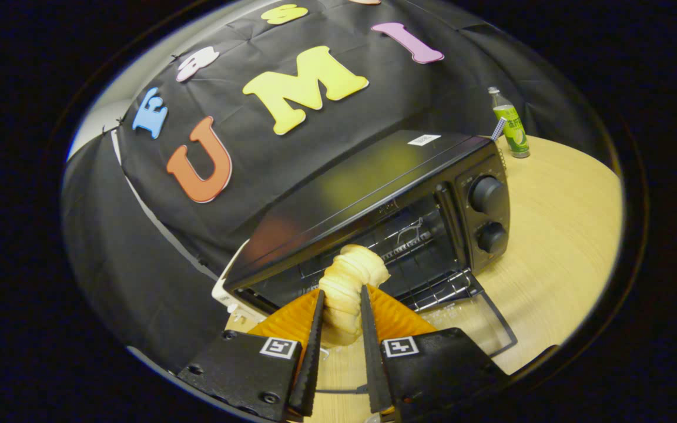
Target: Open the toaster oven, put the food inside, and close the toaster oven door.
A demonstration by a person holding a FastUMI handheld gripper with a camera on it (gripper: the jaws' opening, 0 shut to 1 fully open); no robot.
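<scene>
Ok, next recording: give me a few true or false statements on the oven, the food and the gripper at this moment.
1. The toaster oven door is open. True.
2. The gripper is open and holds nothing. False: both fingers press on the bread.
3. The bread already lies on the oven rack. False: it is held in front of the opening.
4. A green bottle stands on the table beyond the oven. True.
5. The oven has two knobs. True.

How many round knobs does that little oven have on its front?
2. Both sit on the toaster oven control panel beside the open cavity: the upper knob and the lower knob beneath it. The gripper fingers pinch a bread roll at the opening.
</scene>
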